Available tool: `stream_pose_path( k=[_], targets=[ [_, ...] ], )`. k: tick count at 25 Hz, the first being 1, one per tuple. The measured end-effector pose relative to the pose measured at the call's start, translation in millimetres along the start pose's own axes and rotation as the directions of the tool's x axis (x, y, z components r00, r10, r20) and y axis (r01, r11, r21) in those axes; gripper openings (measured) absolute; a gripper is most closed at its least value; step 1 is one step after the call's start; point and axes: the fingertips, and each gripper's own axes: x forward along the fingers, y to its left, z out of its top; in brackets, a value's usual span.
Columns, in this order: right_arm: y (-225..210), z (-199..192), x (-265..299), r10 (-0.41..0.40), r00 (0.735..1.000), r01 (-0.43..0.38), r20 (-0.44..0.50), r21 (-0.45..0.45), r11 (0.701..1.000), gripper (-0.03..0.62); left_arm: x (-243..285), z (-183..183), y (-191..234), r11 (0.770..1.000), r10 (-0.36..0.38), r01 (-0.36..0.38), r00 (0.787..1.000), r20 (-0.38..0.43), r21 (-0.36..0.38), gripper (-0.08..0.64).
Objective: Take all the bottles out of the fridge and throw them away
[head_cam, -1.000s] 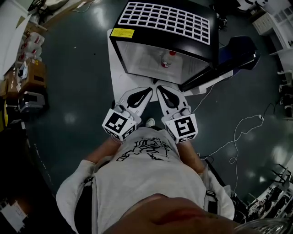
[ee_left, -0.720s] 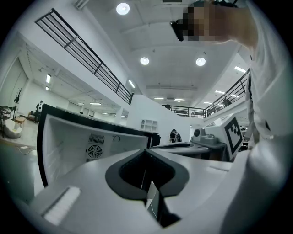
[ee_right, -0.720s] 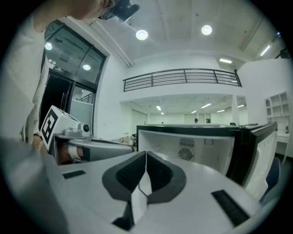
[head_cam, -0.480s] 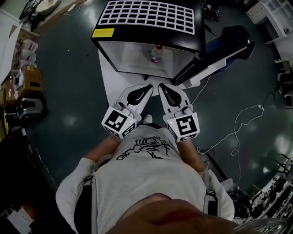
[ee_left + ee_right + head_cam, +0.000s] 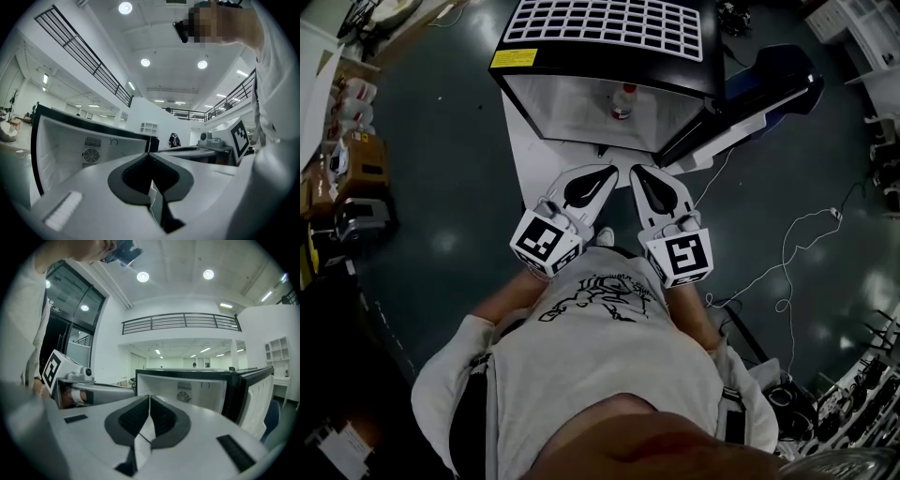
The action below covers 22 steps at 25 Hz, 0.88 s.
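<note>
1. Seen from above, a person in a pale printed shirt stands facing a small black fridge on the floor, holding a gripper in each hand.
2. The left gripper has its jaws pressed together tip to tip with nothing between them. Its own view shows the pads meeting in a closed seam.
3. The right gripper sits just beside the left one, angled so the two nearly meet at the tips. It is likewise closed and empty.
4. One bottle with a red cap stands upright inside the fridge's white compartment. It is straight ahead of both sets of tips and apart from them, roughly on the line that runs between the two grippers.
5. The fridge door hangs open, ahead and to the right of the right gripper.
6. A white board lies under the fridge, reaching back beneath the gripper tips and out to the left of the left gripper.
7. In the right gripper view, a round fan grille shows on the fridge's back wall beyond the closed jaws.
8. A thin white cable trails over the dark floor, well to the right of the right gripper.
</note>
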Motion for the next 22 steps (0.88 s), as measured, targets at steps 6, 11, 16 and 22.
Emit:
stream_pose_path(
  k=[6, 11, 16, 22],
  targets=[
    [3.8, 2.0, 7.1, -0.011, 1.000, 0.011, -0.006, 0.002, 1.000, 0.012, -3.6, 2.0, 7.9, 1.000, -0.010, 0.010, 1.000, -0.002, -0.005, 0.009],
    [4.3, 0.7, 17.5, -0.014, 1.000, 0.014, -0.015, 0.008, 1.000, 0.012, -4.1, 2.5, 17.3, 1.000, -0.016, 0.016, 1.000, -0.005, -0.007, 0.009],
    [2.6, -4.1, 26.1, -0.017, 1.000, 0.018, -0.021, 0.013, 1.000, 0.012, -1.7, -1.9, 28.1, 1.000, -0.012, 0.012, 1.000, -0.015, 0.013, 0.009],
    [-7.2, -12.9, 35.6, -0.042, 0.999, 0.042, -0.022, 0.000, 0.999, 0.014, 7.6, -6.3, 40.0, 1.000, -0.013, 0.013, 1.000, -0.009, 0.015, 0.009]
  ],
)
